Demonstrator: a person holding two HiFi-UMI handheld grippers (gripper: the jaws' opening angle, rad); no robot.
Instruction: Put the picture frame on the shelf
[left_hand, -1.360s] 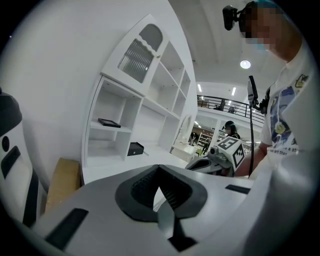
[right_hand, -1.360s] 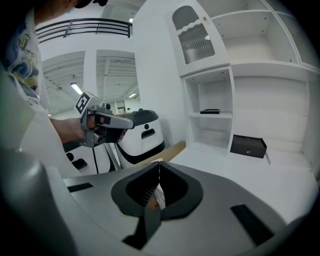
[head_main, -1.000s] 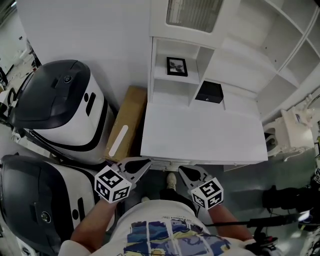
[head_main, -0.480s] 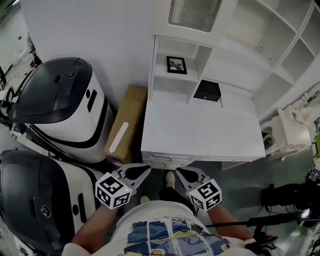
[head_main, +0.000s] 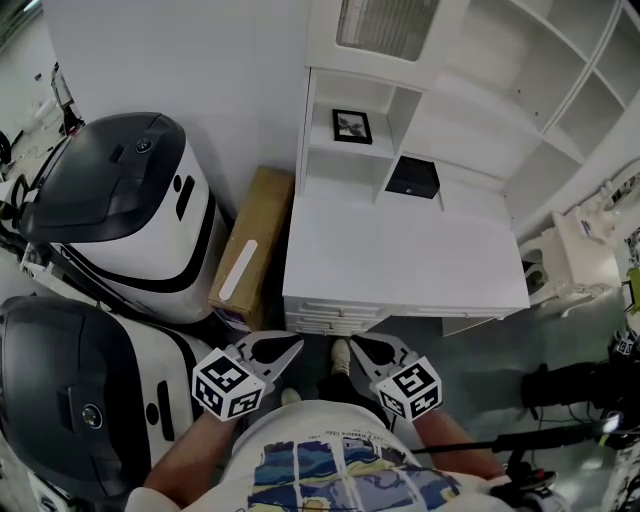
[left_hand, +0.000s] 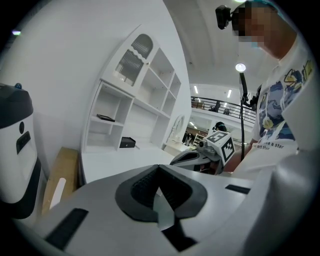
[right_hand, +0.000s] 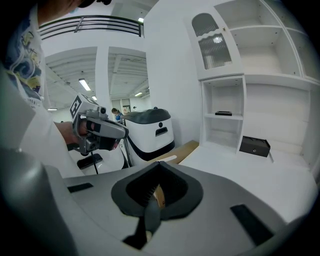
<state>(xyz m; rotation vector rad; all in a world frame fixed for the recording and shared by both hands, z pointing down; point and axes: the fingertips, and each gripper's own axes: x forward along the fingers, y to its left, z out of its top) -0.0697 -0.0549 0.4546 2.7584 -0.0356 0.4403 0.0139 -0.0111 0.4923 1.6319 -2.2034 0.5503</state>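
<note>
The small black picture frame (head_main: 352, 126) lies in the upper cubby of the white shelf unit (head_main: 322, 160) at the back of the white desk (head_main: 400, 265). It also shows as a dark flat shape on that shelf, as the frame (left_hand: 105, 118) in the left gripper view and the frame (right_hand: 223, 113) in the right one. My left gripper (head_main: 290, 347) and right gripper (head_main: 358, 345) hover side by side below the desk's front edge, close to the person's chest. Both are shut and hold nothing. Each gripper view shows its own jaws closed, left gripper (left_hand: 159, 167) and right gripper (right_hand: 160, 165).
A black box (head_main: 413, 177) sits on the desk beside the cubbies. A cardboard box (head_main: 250, 250) leans between the desk and two large white-and-black machines (head_main: 115, 200) on the left. Taller white shelves (head_main: 560, 90) run along the right, with a glass-door cabinet (head_main: 385, 25) above.
Both grippers have slipped a little lower in the head view, slightly further from the desk's front edge. The frame has not moved from its cubby.
</note>
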